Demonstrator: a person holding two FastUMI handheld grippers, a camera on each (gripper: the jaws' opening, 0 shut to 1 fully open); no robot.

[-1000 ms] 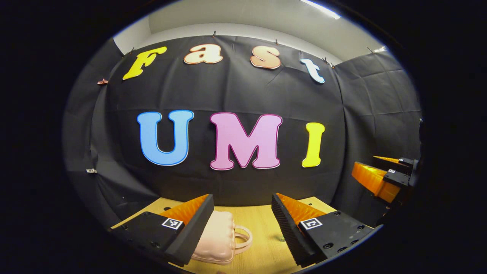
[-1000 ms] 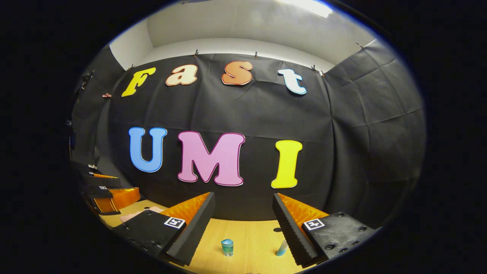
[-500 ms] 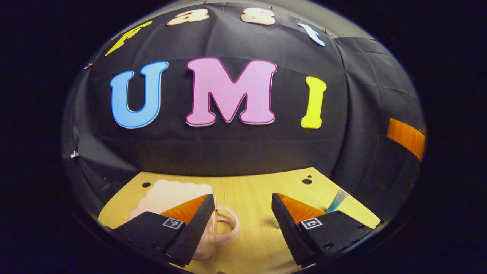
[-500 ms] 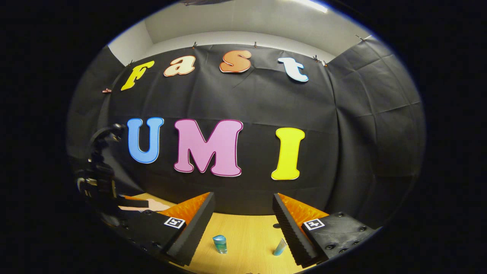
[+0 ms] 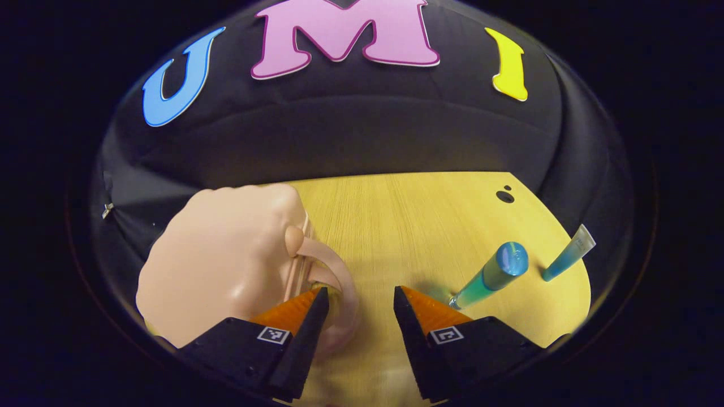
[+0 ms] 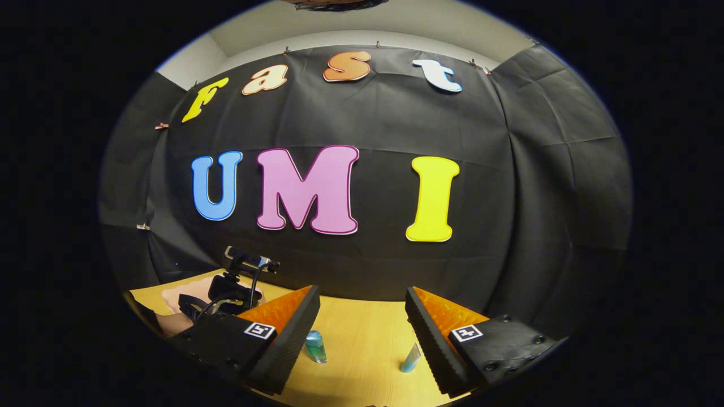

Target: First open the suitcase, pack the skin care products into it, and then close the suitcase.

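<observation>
The left gripper (image 5: pixel 356 297) hangs open over the pink suitcase (image 5: pixel 220 263) handle (image 5: pixel 334 282), and if it bumps sideways it may tip the blue bottle (image 5: pixel 489 275)

A pale pink suitcase (image 5: pixel 220 260) with a matching pink handle (image 5: pixel 334 282) lies on a light yellow wood-grain table (image 5: pixel 407 226). A teal-to-blue bottle (image 5: pixel 489 274) and a blue tube (image 5: pixel 565 260) with a white end stand nearby. The left gripper (image 5: pixel 356 316) is black with orange fingers (image 5: pixel 294 308) and black-and-white square markers.
</observation>
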